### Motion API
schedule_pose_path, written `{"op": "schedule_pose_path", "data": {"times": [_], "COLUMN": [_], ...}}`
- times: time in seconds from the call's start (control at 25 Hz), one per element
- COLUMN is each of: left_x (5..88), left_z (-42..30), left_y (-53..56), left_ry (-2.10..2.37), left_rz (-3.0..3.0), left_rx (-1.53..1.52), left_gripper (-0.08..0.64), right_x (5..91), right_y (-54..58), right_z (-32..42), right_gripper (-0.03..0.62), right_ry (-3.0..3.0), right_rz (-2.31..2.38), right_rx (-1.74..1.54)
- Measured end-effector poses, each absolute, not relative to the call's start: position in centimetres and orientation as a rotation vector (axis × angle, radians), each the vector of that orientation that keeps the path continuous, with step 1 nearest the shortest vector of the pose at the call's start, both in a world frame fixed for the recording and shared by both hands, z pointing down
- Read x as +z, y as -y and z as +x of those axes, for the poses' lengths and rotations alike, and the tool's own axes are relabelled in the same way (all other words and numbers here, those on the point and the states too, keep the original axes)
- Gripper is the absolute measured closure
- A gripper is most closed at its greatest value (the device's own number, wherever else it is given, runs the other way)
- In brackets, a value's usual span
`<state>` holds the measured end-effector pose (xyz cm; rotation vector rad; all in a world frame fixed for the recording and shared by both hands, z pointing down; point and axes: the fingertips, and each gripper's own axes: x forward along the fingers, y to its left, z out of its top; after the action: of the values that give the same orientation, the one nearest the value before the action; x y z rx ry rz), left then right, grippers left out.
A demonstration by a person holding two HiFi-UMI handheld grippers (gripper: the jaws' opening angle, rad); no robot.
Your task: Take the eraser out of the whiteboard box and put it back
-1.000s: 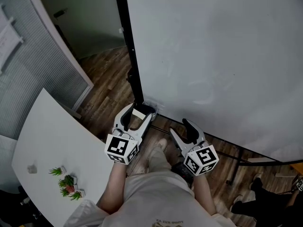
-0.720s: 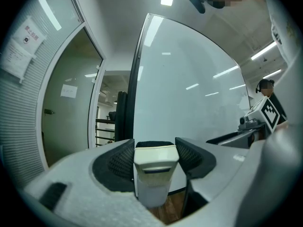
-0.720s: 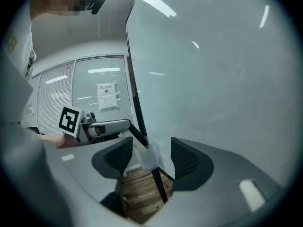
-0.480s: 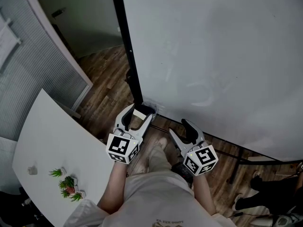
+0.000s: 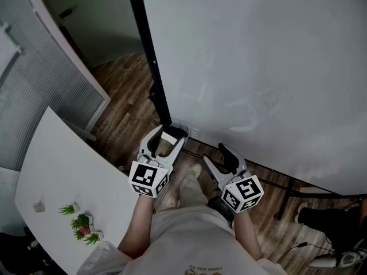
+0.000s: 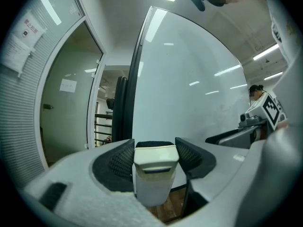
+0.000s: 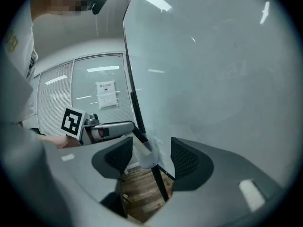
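1. Gripping the eraser from both sides, the left gripper has its ribbed pads pressed on the cream block's flanks. The jaws stand only as far apart as the block is wide.
2. Seen from the left gripper view, the eraser stands upright between the jaws, its dark felt face turned away toward the whiteboard.
3. From the head view, the held eraser sits at the whiteboard's lower left corner, right by the clear whiteboard box. Whether it touches the box or is partly inside it, I cannot tell.
4. The box hangs beside the foot of the black frame post that runs up the board's left edge.
5. The right gripper has its jaws spread with nothing between them. Through the gap its own view shows only the far box, the post and the wooden floor.
6. Both grippers point at the board, the right one just beside the left and slightly nearer the person.
7. A white table stands well apart on the left, with small green plants on it.
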<state>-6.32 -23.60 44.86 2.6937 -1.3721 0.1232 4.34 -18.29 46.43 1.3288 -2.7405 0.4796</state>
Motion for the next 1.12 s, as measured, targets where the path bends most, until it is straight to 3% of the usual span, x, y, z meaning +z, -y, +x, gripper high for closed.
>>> {"op": "schedule_pose_path", "data": {"times": [1.12], "left_x": [48.0], "left_z": [-5.2], "left_y": [24.7], "left_ry": [1.338], "left_rz": [2.696], "left_rx": [0.270], "left_gripper": [0.293], "right_x": [47.4], "right_y": [19.0], "right_z": [3.8], "right_gripper": [0.341], "right_ry": [2.723], "right_rz": [1.297], "right_rx": [0.500]}}
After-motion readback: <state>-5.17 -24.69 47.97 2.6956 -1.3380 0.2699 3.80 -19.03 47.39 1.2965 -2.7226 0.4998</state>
